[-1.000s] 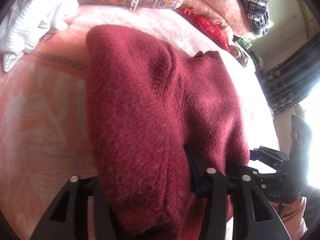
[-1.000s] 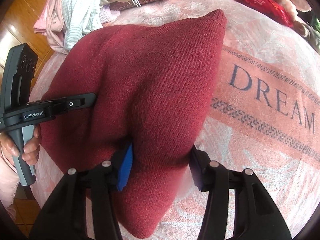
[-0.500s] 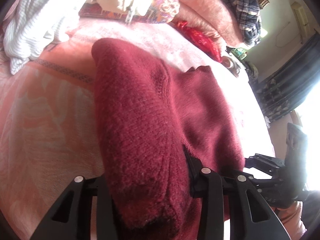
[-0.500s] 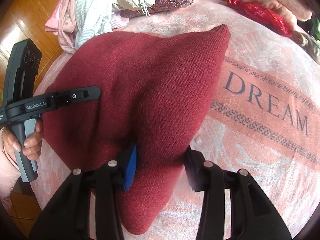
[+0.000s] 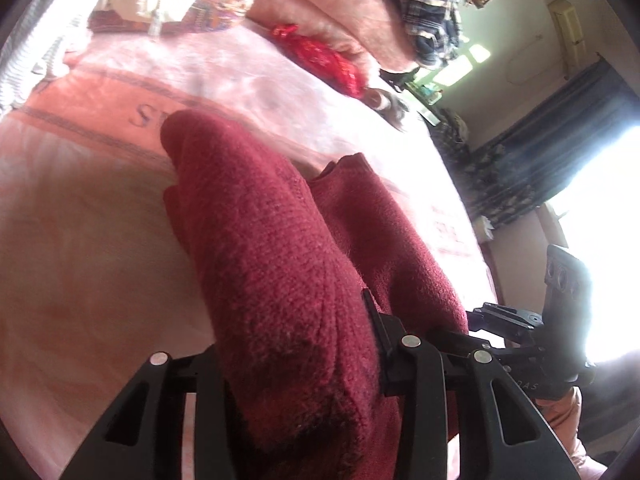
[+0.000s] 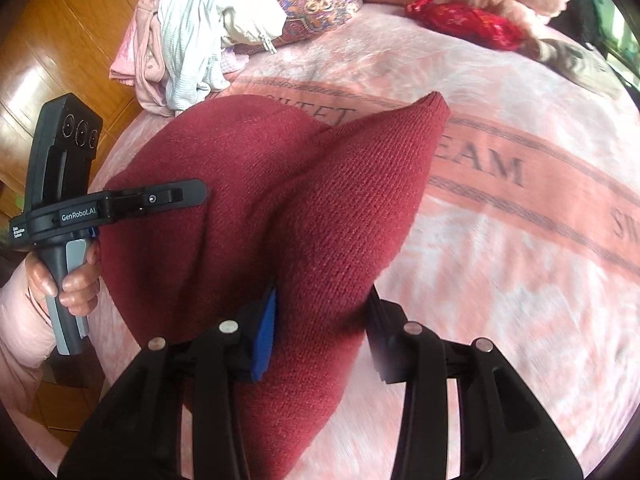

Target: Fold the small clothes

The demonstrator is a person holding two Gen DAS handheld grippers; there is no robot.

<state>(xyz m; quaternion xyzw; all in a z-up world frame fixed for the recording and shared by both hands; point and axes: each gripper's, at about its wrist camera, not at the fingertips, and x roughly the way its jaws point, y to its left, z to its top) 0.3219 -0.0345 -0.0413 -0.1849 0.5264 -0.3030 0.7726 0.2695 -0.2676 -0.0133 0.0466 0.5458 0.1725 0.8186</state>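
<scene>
Two grippers hold one dark red knitted garment (image 6: pixel 304 216) between them, lifted above the pink blanket (image 6: pixel 500 280) of the bed. The left gripper (image 5: pixel 296 344) pinches a thick bunch of the knit at the bottom centre of its own view, and the right gripper (image 6: pixel 320 320), whose jaws have just been closing, pinches another bunch at the bottom centre of its view. The garment sags in a doubled, uneven mass, so I judge the fold to be under way but not laid flat or finished. A pile of other clothes (image 6: pixel 192 40) at the upper left of the right view appears still unfolded. Readable writing: "GenRobot.AI" on the left gripper's body at the left of the right view, and partial blanket lettering ending in "EAM" at the right.
</scene>
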